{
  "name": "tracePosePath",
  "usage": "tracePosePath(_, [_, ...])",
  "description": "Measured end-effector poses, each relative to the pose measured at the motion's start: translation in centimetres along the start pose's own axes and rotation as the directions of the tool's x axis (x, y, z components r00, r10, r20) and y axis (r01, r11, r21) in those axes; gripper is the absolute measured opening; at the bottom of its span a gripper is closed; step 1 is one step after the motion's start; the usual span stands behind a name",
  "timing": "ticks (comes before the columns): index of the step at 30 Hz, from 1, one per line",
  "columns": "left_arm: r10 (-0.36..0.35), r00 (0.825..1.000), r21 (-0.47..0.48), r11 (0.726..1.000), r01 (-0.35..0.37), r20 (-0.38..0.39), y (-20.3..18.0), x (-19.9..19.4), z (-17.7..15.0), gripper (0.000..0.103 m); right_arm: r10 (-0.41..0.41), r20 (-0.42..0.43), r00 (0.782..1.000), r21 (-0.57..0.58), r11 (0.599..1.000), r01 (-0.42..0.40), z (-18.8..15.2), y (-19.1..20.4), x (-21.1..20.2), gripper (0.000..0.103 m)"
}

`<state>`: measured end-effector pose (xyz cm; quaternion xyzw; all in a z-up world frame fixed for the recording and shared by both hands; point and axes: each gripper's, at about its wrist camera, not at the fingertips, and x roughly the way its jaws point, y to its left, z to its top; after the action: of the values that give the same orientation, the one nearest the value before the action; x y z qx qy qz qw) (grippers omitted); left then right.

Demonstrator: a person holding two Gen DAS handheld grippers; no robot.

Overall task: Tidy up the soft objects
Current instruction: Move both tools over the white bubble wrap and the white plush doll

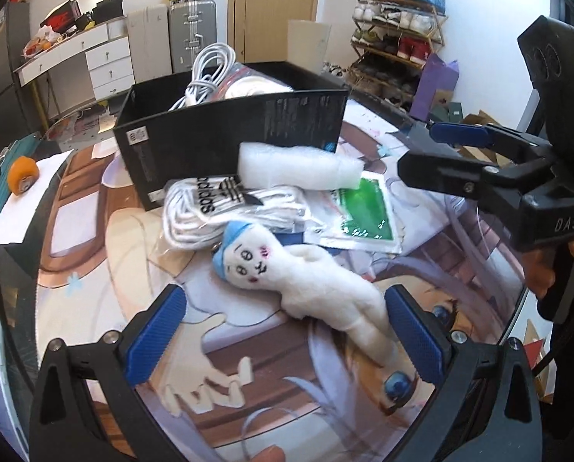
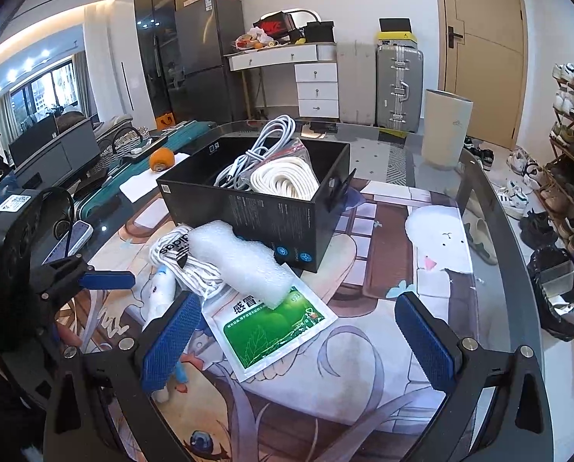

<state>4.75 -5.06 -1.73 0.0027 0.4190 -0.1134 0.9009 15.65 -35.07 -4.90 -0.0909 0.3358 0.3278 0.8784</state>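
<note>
A white plush doll with a blue cap (image 1: pixel 306 269) lies on the printed table mat, between the open fingers of my left gripper (image 1: pixel 287 331); it is partly hidden in the right wrist view (image 2: pixel 158 296). Behind it lie a bagged white adidas item (image 1: pixel 217 208), a white foam roll (image 1: pixel 298 165) and a green sachet (image 1: pixel 364 211). The black box (image 1: pixel 225 142) holds white cables (image 2: pixel 256 154) and a white coil (image 2: pixel 287 177). My right gripper (image 2: pixel 298 331) is open and empty above the green sachet (image 2: pixel 271 327), and shows at the right in the left view (image 1: pixel 421 150).
An orange wheel (image 1: pixel 23 175) lies on white paper at the table's left. A drawer unit (image 2: pixel 317 84), suitcases (image 2: pixel 398 88) and a beige bin (image 2: pixel 446 131) stand behind the table. A shoe rack (image 1: pixel 398 38) stands at the right wall.
</note>
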Motion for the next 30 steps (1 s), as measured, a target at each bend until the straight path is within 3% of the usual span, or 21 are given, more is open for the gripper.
tracePosePath(12, [-0.031, 0.998, -0.026, 0.999, 0.030, -0.063, 2.3, -0.2, 0.5, 0.103, -0.010, -0.025, 1.000, -0.017, 1.000, 0.009, -0.2, 0.6, 0.8, 0.103])
tracePosePath(18, [-0.058, 0.998, -0.059, 0.997, 0.057, -0.006, 2.3, -0.6, 0.7, 0.103, -0.024, -0.030, 0.999, -0.046, 0.999, 0.023, -0.3, 1.2, 1.0, 0.103])
tracePosePath(22, [-0.039, 0.999, -0.102, 0.994, 0.041, 0.015, 2.3, -0.3, 0.8, 0.103, -0.027, -0.030, 0.999, -0.051, 0.998, 0.025, -0.3, 1.3, 0.9, 0.103])
tracePosePath(30, [0.027, 0.999, -0.052, 0.998, -0.029, -0.047, 1.9, 0.7, 0.3, 0.103, -0.028, -0.031, 0.999, -0.055, 0.998, 0.027, -0.3, 1.3, 0.9, 0.103])
